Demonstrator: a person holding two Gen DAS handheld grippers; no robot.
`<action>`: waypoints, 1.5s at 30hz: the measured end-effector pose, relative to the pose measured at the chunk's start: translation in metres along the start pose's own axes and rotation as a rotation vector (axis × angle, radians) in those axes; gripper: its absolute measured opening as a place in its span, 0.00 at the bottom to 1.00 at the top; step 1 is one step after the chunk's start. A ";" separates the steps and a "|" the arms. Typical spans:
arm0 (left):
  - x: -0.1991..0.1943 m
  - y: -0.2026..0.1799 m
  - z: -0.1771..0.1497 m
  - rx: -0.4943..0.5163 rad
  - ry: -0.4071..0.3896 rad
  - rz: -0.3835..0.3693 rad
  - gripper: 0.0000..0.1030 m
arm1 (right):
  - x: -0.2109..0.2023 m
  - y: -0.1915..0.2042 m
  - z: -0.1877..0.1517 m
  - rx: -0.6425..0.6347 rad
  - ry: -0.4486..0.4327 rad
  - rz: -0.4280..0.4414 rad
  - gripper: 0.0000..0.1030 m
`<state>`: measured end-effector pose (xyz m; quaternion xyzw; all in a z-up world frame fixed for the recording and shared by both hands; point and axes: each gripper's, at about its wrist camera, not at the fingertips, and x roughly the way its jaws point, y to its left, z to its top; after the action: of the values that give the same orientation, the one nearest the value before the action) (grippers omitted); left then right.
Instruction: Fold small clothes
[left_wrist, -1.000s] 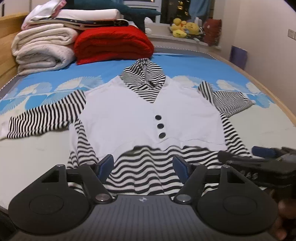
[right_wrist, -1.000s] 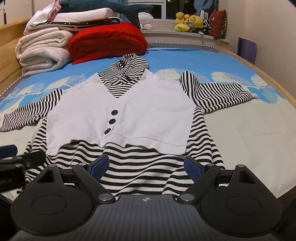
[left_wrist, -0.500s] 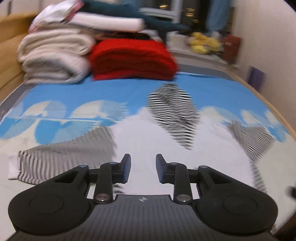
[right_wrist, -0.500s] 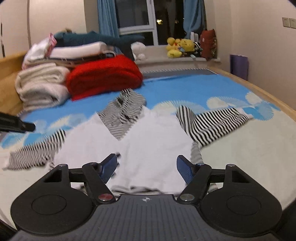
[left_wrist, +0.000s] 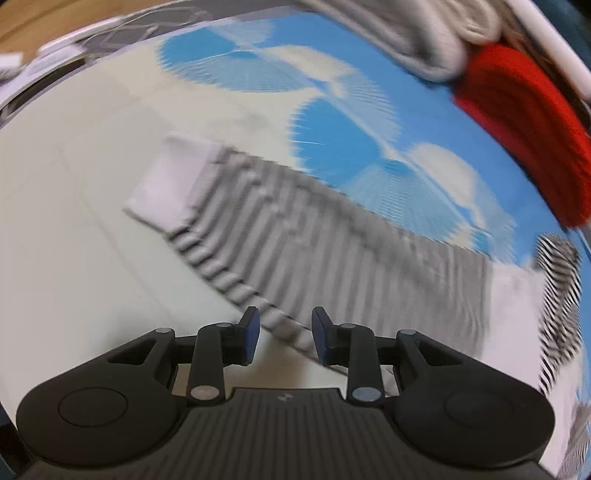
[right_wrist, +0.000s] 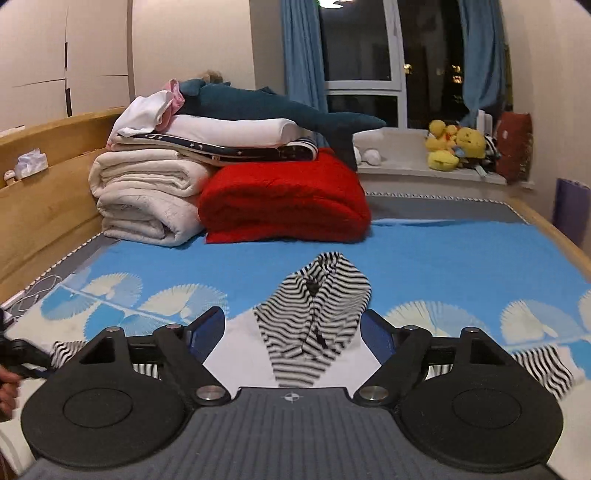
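A small hooded top (right_wrist: 314, 332) with black-and-white stripes and a white front panel lies spread flat on the bed (right_wrist: 461, 266), on a blue cover printed with pale fan shapes. No box, basket or other container shows in either view; the nearest thing to storage is the far left end of the bed, where a pile of folded white blankets (right_wrist: 144, 199) sits beside a folded red blanket (right_wrist: 284, 199), with more folded linen and a dark blue plush shark (right_wrist: 280, 110) stacked on top.

The left wrist view, blurred and tilted, looks steeply down on the top's striped sleeve (left_wrist: 332, 243) and its white cuff (left_wrist: 170, 188), which the right wrist view shows only as a sliver. The left claw (left_wrist: 284, 338) stands narrow, its blue pads (left_wrist: 252, 334) on either side of the sleeve's near edge; they do not press the cloth.

The right wrist view looks level along the bed and takes in the hood, a window with blue curtains (right_wrist: 303, 55), yellow plush toys (right_wrist: 454, 147) on the sill and a wooden bed frame. The right claw (right_wrist: 293, 332) is wide and opening, with the hood seen between its fingers but nothing gripped. At the left edge, a hand (right_wrist: 5, 391) shows.
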<state>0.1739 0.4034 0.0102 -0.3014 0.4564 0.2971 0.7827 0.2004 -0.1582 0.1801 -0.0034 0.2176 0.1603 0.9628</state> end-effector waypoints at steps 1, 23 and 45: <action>0.004 0.010 0.004 -0.028 0.008 0.010 0.35 | 0.011 -0.003 -0.009 0.006 0.016 0.002 0.79; -0.077 -0.134 -0.027 0.194 -0.358 -0.118 0.03 | 0.093 -0.100 -0.057 0.375 0.342 -0.097 0.30; -0.057 -0.231 -0.065 0.406 0.069 -0.316 0.32 | 0.145 -0.153 -0.129 0.857 0.540 -0.271 0.38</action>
<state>0.2871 0.1962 0.0820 -0.2157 0.4801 0.0629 0.8480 0.3176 -0.2684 -0.0069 0.3214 0.5019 -0.0755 0.7994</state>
